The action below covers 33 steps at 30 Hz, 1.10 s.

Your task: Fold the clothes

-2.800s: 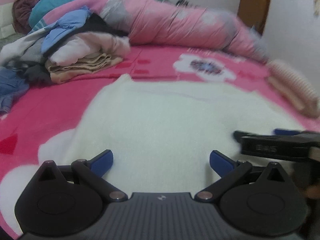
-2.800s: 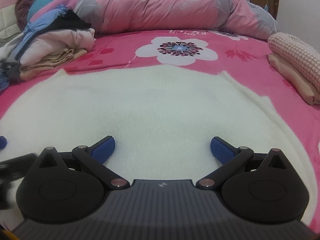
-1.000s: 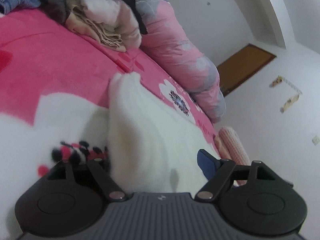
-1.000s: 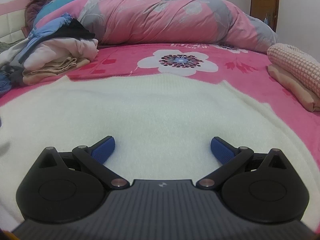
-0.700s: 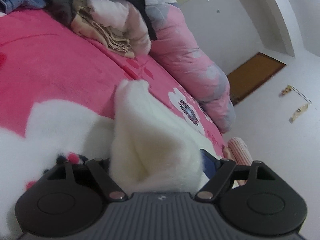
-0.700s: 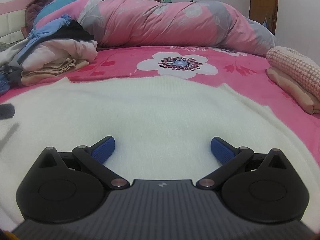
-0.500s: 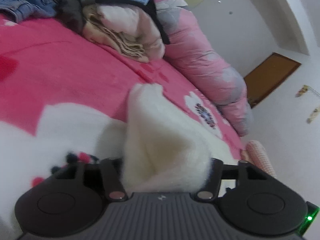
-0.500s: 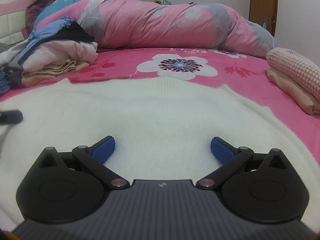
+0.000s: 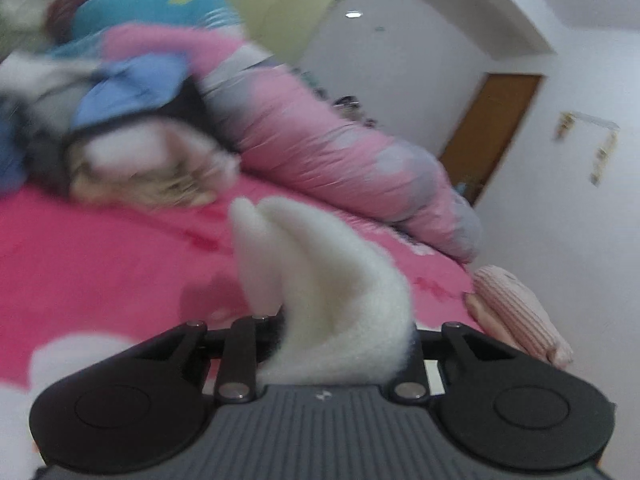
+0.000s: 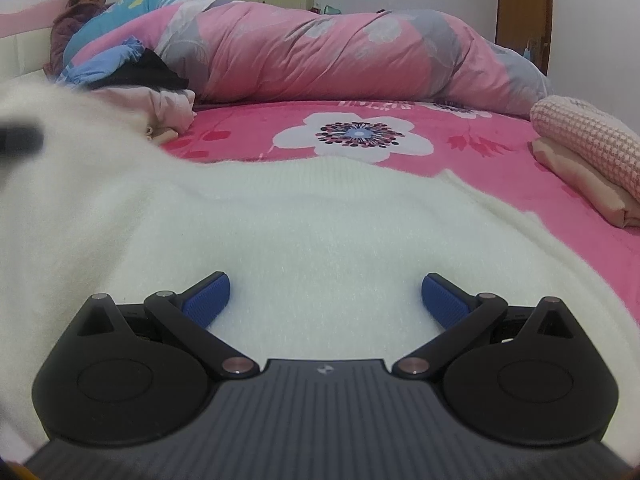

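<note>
Left wrist view: my left tongs (image 9: 340,344) were closing with a bunched fold of the white fuzzy sweater (image 9: 320,280) between them; the fabric covered the pads and stood up from the tongs toward frame centre, off the pink bedspread (image 9: 100,260). Background blurred: clothes pile (image 9: 132,140) upper left, pink duvet roll (image 9: 340,160) running centre to right, folded pink knit (image 9: 516,312) at right edge, brown door (image 9: 492,132) upper right.

Right wrist view: right tongs (image 10: 325,300) stood wide, blue pads (image 10: 208,300) apart, nothing gripped. They sat low over the sweater (image 10: 320,240), which lay spread across the lower half of the frame; I couldn't tell if the pads touched it. The sweater's left part rose in a blurred white mass at the left edge, with a dark blurred bit at far left, likely the left tongs, can't confirm. Beyond it: bedspread with a white flower print (image 10: 356,136) centre, duvet roll (image 10: 360,56) across the top, clothes pile (image 10: 136,80) upper left, folded knit (image 10: 588,148) right. A person (image 10: 80,20) lay at the top left by the headboard.
</note>
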Each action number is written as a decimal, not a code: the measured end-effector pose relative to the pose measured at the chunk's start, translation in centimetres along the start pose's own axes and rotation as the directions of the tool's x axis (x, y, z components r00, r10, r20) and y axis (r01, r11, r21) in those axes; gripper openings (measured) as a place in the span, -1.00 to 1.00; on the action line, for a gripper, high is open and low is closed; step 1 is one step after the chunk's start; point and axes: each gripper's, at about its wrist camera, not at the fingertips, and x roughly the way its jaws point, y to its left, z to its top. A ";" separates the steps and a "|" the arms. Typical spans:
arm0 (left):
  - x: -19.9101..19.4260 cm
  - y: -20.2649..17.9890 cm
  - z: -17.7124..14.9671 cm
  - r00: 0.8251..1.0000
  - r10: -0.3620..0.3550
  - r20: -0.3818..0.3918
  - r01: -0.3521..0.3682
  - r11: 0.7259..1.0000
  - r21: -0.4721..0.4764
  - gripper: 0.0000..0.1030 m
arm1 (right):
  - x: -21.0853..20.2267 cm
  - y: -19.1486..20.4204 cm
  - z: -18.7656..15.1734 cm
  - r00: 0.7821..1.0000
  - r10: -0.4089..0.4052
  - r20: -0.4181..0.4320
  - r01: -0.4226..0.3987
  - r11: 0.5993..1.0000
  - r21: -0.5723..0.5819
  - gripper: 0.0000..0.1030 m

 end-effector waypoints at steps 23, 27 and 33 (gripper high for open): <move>11.5 -20.4 -10.4 0.895 -0.218 -0.389 0.367 0.855 0.367 0.11 | -7.5 -10.4 -6.2 0.968 0.161 0.194 -0.156 0.987 -0.041 0.98; 10.0 -19.9 -9.4 0.879 -0.291 -0.378 0.431 0.824 0.368 0.66 | -7.5 -10.5 -6.6 0.964 0.164 0.211 -0.157 0.986 -0.047 0.98; 5.3 -18.4 -7.0 0.892 -0.361 -0.271 0.439 0.836 0.329 0.92 | -7.4 -10.5 -6.8 0.961 0.166 0.219 -0.160 0.986 -0.044 0.98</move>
